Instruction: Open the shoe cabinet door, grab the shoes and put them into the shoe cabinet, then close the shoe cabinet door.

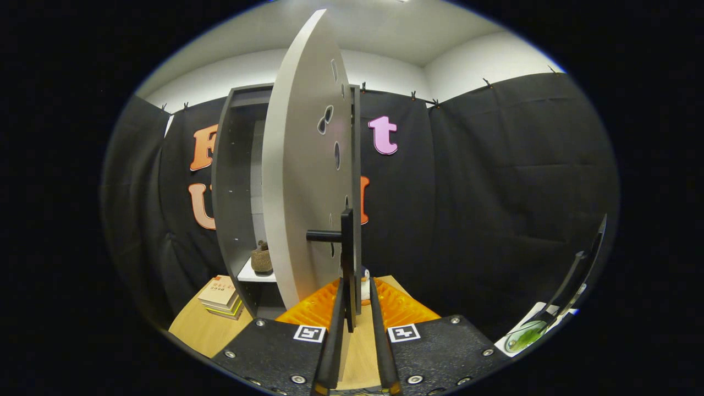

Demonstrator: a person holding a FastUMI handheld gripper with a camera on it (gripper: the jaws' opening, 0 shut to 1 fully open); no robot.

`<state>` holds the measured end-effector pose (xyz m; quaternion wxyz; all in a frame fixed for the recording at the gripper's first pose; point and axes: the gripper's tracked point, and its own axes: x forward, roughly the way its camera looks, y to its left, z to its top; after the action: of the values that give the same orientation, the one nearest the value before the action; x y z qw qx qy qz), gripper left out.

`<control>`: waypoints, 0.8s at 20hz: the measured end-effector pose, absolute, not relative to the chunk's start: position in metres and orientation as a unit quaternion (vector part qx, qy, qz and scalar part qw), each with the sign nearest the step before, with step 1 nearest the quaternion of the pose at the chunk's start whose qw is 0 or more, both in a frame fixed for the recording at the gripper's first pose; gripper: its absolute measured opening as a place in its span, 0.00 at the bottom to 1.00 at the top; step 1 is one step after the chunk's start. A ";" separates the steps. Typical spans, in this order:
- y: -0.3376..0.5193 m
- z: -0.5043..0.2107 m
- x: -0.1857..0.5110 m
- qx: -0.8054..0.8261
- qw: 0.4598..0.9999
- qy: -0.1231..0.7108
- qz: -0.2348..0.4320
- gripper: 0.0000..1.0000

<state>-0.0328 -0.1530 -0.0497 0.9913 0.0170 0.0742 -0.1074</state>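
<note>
Gripper (356, 308) fingers flank the door's (300, 176) black bar handle (346, 258), contact unclear. Left of door: brown shoe (262, 258) on cabinet (228, 187) shelf, stacked books (221, 297).

matt grey board door (300, 181) with a matt black handle (345, 247). the gripper (357, 308) sits narrowly parted round the handle: ribbed orange plastic fingers (316, 308) on rough black plates. smooth pale wood table (203, 330). paper books (223, 297).
</note>
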 end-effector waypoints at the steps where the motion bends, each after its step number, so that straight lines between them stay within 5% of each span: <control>1: -0.158 -0.051 -0.035 0.018 0.991 0.075 -0.110 0.27; 16: -0.183 -0.051 -0.050 0.004 0.988 0.081 -0.132 0.22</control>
<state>-0.0498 -0.1826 -0.0513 0.9879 0.0041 0.0808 -0.1321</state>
